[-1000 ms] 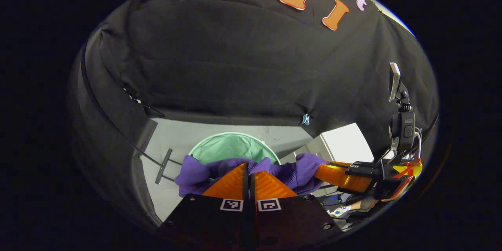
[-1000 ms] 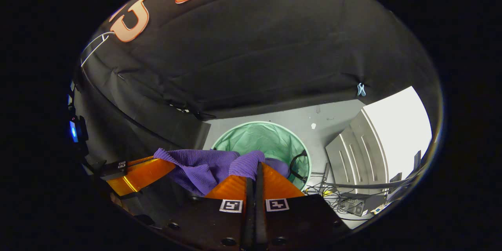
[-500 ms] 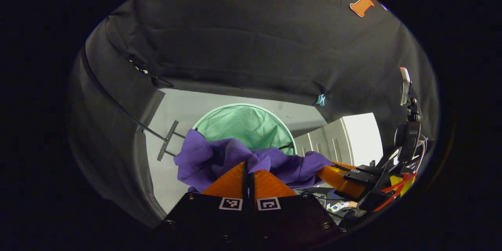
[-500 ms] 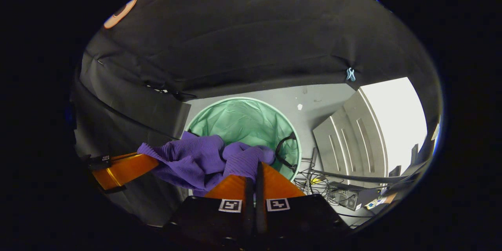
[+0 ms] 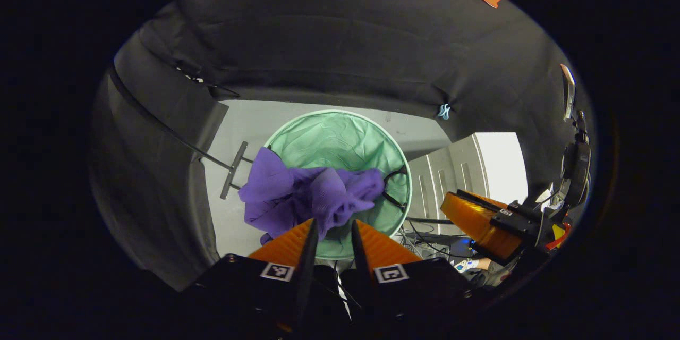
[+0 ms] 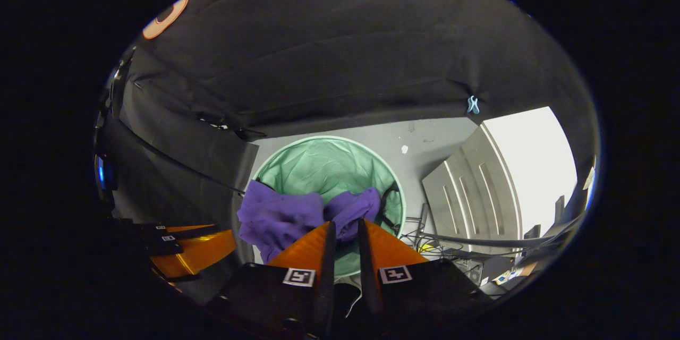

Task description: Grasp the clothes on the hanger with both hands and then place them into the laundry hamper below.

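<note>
My left gripper [image 5: 330,231] has its fingers parted with a gap between them, and my right gripper [image 6: 344,234] is parted the same way; neither pinches the purple knit garment [image 5: 308,196], which sits just ahead of and below both sets of tips, over the near-left part of the mint-green laundry hamper [image 5: 340,135]. I cannot tell whether the cloth is in the air or already draped on the rim. The main risk, as I judge it, is that the garment lands half in and half out: one broad flap reaches past the hamper's left rim in both views, toward the grey floor [image 5: 249,122], and its weight could drag the whole bundle over the edge. The hamper looks like thin, crinkled fabric stretched on a round hoop, light enough that a lopsided load or a bump from my fingertips might tip or shove it. A dark strap handle [image 5: 394,188] curls at the rim to the right of my left gripper; a fold could catch there. The garment is soft ribbed knit, limp and bunched into rounded lumps, so it will slump rather than hold shape. To the right, beyond the hamper, stands a ribbed grey panel [image 6: 467,180], with loose cables [image 6: 457,247] beneath it
</note>
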A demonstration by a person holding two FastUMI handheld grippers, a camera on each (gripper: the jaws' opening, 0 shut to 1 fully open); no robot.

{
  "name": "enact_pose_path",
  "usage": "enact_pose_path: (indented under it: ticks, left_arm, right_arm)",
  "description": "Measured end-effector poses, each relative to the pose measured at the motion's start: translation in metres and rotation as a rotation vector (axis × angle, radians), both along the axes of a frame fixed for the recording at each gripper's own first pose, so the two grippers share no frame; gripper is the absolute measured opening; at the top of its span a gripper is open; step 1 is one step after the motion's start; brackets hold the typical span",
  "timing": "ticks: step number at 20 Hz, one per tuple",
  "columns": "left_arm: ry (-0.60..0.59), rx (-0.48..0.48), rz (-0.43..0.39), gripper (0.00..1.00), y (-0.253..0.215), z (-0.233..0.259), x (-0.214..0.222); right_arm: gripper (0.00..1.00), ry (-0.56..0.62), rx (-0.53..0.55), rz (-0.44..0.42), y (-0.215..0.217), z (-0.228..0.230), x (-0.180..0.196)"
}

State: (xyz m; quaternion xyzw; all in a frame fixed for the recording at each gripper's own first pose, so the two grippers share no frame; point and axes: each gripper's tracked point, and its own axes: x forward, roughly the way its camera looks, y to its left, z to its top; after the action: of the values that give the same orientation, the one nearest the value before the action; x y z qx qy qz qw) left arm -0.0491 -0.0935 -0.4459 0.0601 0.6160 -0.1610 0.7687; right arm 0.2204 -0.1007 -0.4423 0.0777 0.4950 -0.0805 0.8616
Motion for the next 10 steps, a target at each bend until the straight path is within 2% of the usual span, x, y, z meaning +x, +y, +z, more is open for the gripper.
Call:
enact_pose_path:
  ticks: [2, 3, 4, 5, 6, 7, 8, 9, 10]
  left_arm:
    - [-0.012, 0.001, 0.003, 0.57, 0.001, 0.01, 0.0]
    - [-0.021, 0.004, 0.003, 0.6, 0.002, 0.013, 0.002]
    - [-0.029, 0.003, 0.003, 0.64, 0.003, 0.015, 0.003]
    - [-0.033, 0.003, 0.003, 0.74, 0.004, 0.02, 0.005]
    - [-0.038, 0.002, 0.005, 0.82, 0.003, 0.021, 0.005]
    - [-0.044, -0.004, 0.007, 0.92, 0.0, 0.024, 0.007]
    - [-0.053, -0.011, 0.008, 0.92, -0.002, 0.028, 0.007]
    - [-0.064, -0.019, 0.011, 0.92, -0.002, 0.034, 0.008]
    - [-0.078, -0.017, 0.013, 0.92, 0.002, 0.038, 0.008]
  right_arm:
    - [0.42, -0.017, 0.001, 0.0, -0.001, 0.008, -0.002]
    - [0.61, -0.026, 0.004, 0.0, 0.002, 0.011, -0.003]
    - [0.64, -0.031, -0.001, -0.004, 0.003, 0.016, -0.004]
    - [0.64, -0.038, -0.004, -0.007, 0.001, 0.019, -0.006]
    - [0.75, -0.043, -0.004, -0.011, 0.001, 0.021, -0.007]
    - [0.7, -0.047, -0.006, -0.014, -0.005, 0.022, -0.009]
    - [0.71, -0.052, -0.005, -0.016, -0.006, 0.024, -0.009]
    - [0.87, -0.055, -0.008, -0.012, -0.004, 0.026, -0.009]
    - [0.88, -0.059, -0.004, -0.001, 0.0, 0.03, -0.009]
